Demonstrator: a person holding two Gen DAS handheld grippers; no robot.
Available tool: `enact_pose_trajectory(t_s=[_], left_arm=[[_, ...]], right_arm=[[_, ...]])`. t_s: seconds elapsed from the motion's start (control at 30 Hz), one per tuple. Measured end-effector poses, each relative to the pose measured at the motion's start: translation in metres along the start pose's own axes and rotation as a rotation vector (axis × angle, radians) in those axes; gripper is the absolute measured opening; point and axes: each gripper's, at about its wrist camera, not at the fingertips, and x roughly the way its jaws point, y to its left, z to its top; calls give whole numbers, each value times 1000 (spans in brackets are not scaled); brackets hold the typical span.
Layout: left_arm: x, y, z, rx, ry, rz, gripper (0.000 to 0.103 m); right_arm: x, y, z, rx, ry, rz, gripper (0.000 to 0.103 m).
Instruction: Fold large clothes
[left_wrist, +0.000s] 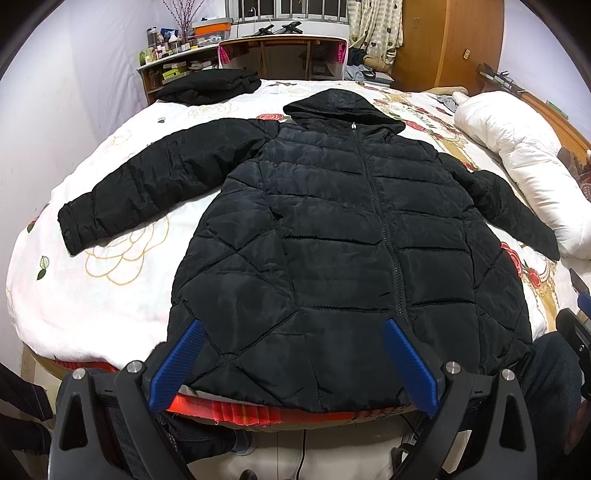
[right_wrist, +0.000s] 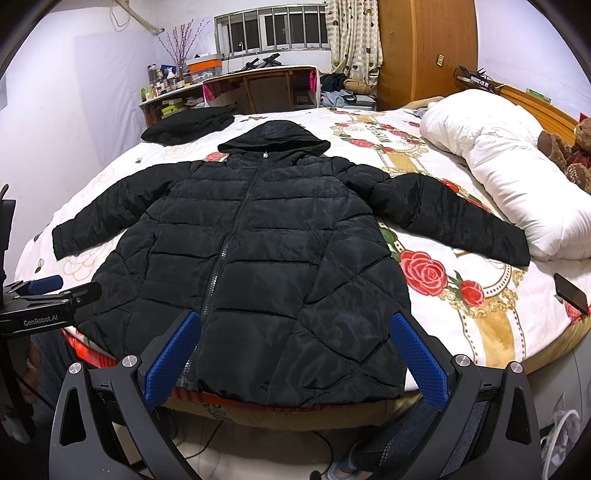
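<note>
On the floral bedspread (left_wrist: 110, 288) a black hooded puffer jacket (left_wrist: 332, 229) is laid flat, front up and zipped, with its hood (left_wrist: 340, 107) toward the far desk (left_wrist: 280, 51) and its hem at the near edge of the bed. Both sleeves are spread outward; the right one ends just beside a rolled white duvet (right_wrist: 509, 166). The left gripper (left_wrist: 293, 363) is held low before the hem, pointed along the jacket's left half, its blue fingers (left_wrist: 177, 365) spread wide and closed on nothing. The right gripper (right_wrist: 295, 358) is held likewise before the right half of the hem, its blue fingers (right_wrist: 417, 354) also parted and empty. From the right wrist view the left gripper (right_wrist: 44, 295) is seen at the left edge, level with the bed's edge. A second dark folded garment (left_wrist: 210, 86) is seen at the far left corner of the bed, well apart from the jacket. A phone (right_wrist: 570, 293) lies near the right edge.
</note>
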Motion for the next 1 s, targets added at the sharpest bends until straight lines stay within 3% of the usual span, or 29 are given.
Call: enact_pose_trajectory(t_s=[1.0], left_arm=[[2,3,-4,-6,8,-4,99]], right_arm=[[0,2,0,-4,4,-3,102]])
